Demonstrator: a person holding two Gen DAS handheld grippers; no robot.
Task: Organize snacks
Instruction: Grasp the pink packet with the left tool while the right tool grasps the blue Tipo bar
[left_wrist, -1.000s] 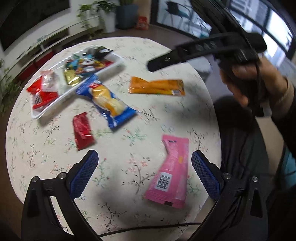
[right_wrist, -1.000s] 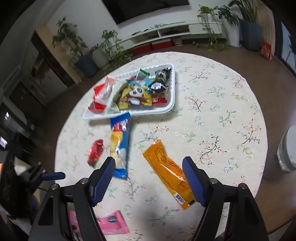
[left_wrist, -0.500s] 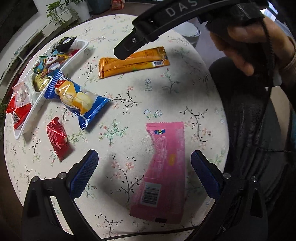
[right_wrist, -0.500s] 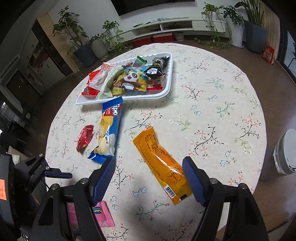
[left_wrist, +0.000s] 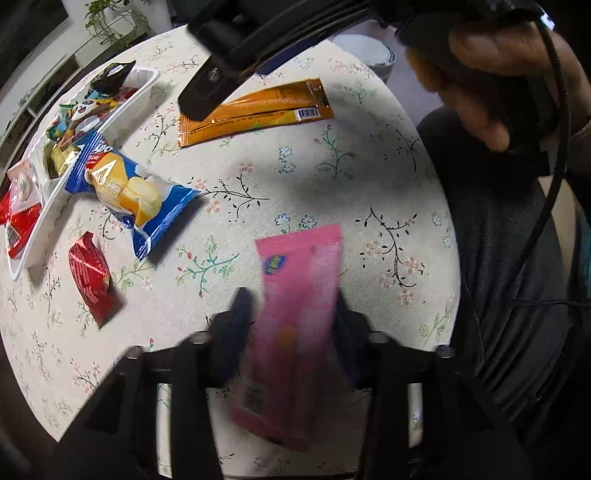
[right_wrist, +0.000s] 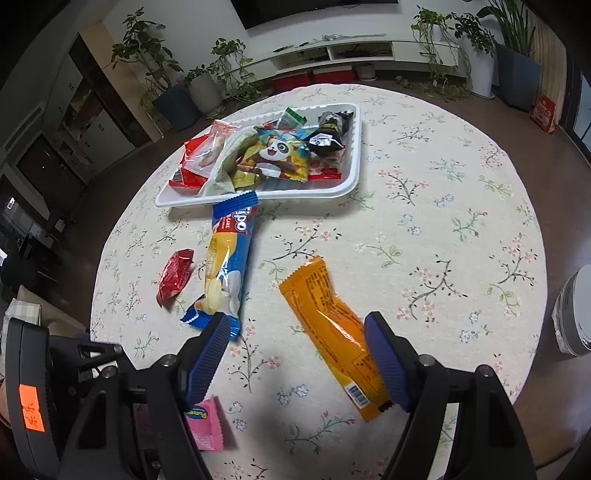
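My left gripper has closed its fingers on the pink snack packet, which looks blurred with motion near the table's front edge; the packet also shows in the right wrist view. My right gripper is open above the table, with the orange packet lying partly between its fingers. A white tray heaped with several snacks stands at the far side. A blue Tipo cake packet and a small red packet lie in front of the tray.
The round table has a floral cloth. The right gripper's body hangs over the orange packet in the left wrist view. A white bin stands on the floor at the right. Potted plants and a low TV shelf are behind.
My left gripper has gone from wide open to closed around the pink packet. My right gripper has moved lower and closer over the orange packet, still open.
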